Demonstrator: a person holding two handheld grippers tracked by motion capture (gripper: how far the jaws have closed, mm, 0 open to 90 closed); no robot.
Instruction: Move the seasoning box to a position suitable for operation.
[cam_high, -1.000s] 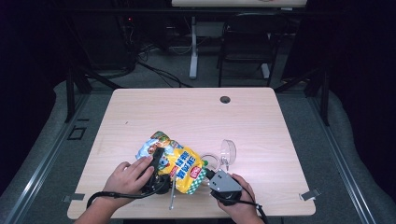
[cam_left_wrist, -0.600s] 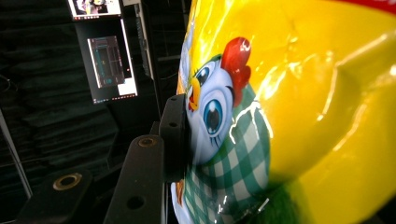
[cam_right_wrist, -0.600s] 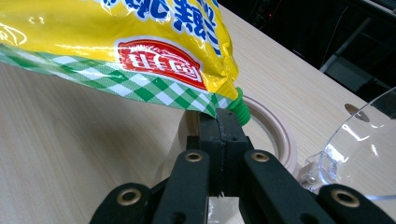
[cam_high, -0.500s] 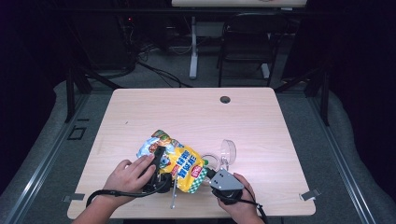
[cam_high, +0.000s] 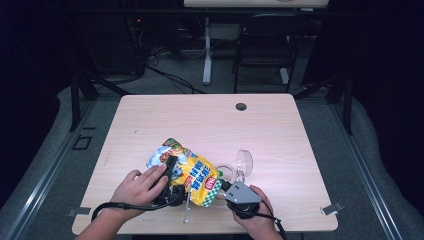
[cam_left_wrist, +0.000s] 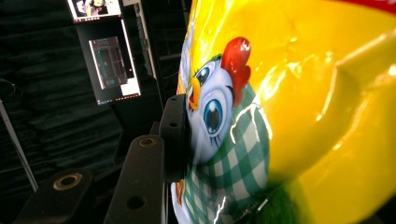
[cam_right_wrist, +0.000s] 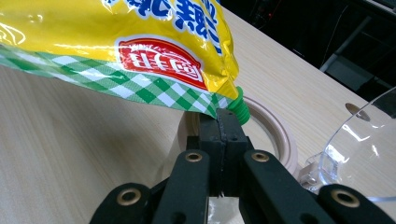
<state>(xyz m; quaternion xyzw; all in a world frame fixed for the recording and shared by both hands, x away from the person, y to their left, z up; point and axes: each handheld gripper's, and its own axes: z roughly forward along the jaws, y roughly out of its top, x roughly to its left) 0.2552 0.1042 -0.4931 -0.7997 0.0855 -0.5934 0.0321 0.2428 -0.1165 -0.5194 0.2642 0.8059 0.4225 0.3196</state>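
Snack bag (cam_high: 192, 172) was up off table (cam_high: 280, 125), near front edge. Left gripper (cam_high: 172, 167) clamped bag's side, right gripper (cam_right_wrist: 226, 122) pinched shut on bottom corner. Bag looked sealed yet, so tearing open probably left. Clear jar (cam_high: 244, 162), lid (cam_right_wrist: 275, 135) waited beside it.

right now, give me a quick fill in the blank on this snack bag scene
1. The right hand-held gripper is shut on a ____ of the snack bag.
2. The left hand-held gripper grips the same ____.
3. Printed on the bag beside the left jaw is a cartoon ____.
4. Beside the bag lies a clear plastic ____.

Missing words: corner; bag; chicken; container
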